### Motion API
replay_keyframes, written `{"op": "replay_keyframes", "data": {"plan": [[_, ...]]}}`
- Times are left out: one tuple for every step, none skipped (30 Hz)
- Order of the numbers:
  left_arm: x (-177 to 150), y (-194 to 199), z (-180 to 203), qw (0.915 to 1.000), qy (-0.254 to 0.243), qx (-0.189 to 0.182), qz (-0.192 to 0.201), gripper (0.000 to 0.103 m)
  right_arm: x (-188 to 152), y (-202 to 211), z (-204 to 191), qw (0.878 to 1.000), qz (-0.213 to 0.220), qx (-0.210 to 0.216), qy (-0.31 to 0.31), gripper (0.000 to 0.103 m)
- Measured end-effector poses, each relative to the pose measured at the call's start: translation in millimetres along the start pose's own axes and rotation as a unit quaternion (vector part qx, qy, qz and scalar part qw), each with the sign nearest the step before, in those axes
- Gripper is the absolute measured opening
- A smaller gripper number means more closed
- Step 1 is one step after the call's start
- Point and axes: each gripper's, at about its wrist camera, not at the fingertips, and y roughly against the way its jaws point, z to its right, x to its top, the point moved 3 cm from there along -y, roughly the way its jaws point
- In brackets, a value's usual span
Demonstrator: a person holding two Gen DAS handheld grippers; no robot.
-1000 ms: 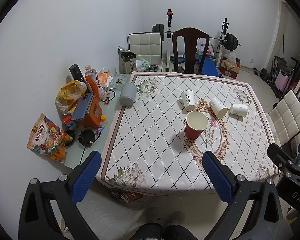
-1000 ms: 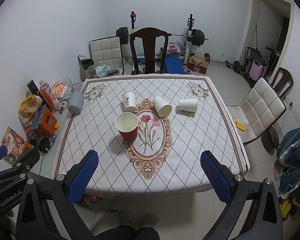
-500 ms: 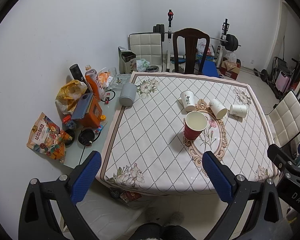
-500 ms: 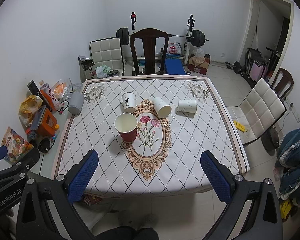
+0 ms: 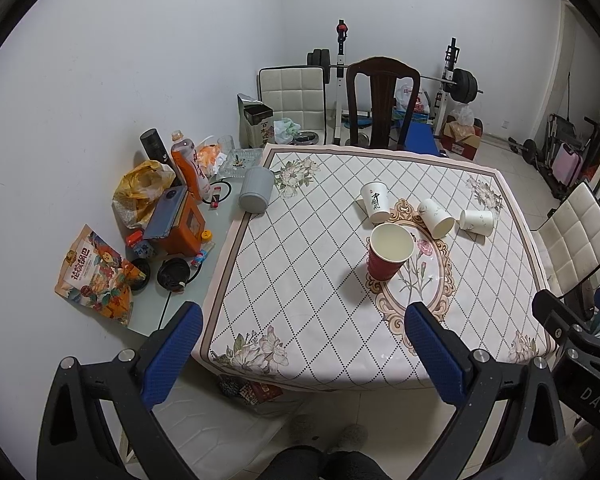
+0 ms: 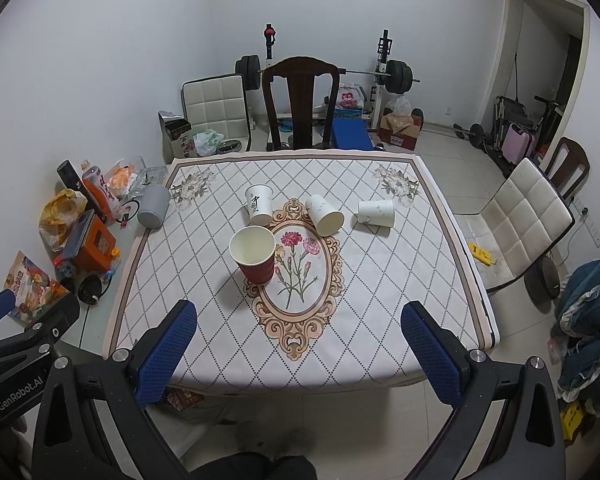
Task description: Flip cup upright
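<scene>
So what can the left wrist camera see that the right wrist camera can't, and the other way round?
Only the left wrist view shows the whole snack bag on the side surface, unobstructed.

Only the right wrist view shows the open doorway, the pile of blue clothes and the yellow item on the floor.

Both show the table, the upright red cup, three white paper cups lying tipped over behind it, and an open, empty gripper.

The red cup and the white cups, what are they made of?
Red cup: probably paper, with a matte ribbed red wall and a plain cream inside. White cups: also likely paper, with thin matte walls and rolled rims; one carries printed black characters.
</scene>
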Motion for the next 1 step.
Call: {"op": "replay_keyframes", "data": {"plan": [[0.3, 0.0, -0.3, 1.0000, 0.001, -0.001, 0.000, 0.103, -1.4, -0.2, 0.0, 1.000, 0.000, 0.000, 0.000, 0.103]]}}
